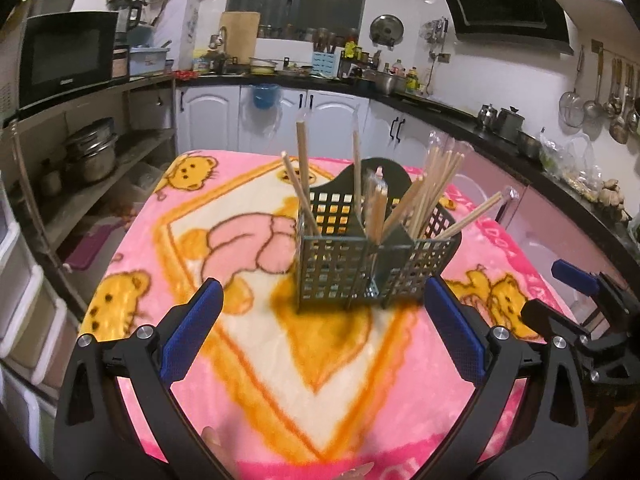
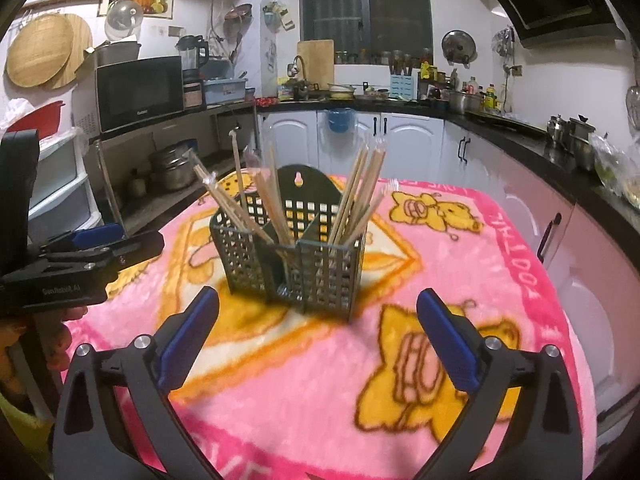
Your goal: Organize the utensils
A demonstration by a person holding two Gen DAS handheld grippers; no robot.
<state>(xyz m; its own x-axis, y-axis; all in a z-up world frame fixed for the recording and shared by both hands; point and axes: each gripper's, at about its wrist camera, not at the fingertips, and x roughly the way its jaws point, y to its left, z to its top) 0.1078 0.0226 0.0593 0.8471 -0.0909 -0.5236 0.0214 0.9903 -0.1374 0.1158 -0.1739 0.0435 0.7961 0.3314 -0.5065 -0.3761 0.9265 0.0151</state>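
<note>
Chopsticks (image 1: pixel 432 188) stand fanned out in a dark slotted caddy (image 1: pixel 340 268) on a pink bear blanket (image 1: pixel 132 292) covering the counter. Both claws tilt down toward it, the left claw (image 1: pixel 324 330) and right claw (image 2: pixel 318 338) each spread wide, holding nothing. Kitchen cabinets (image 2: pixel 412 136), a microwave (image 1: pixel 66 58) and hanging ladles (image 1: pixel 612 100) ring the room.

The left tongs (image 1: pixel 322 296) and right tongs (image 2: pixel 318 304) were matte black, with blue ribbed pads, silver screws, and small white lettering on the left body.
</note>
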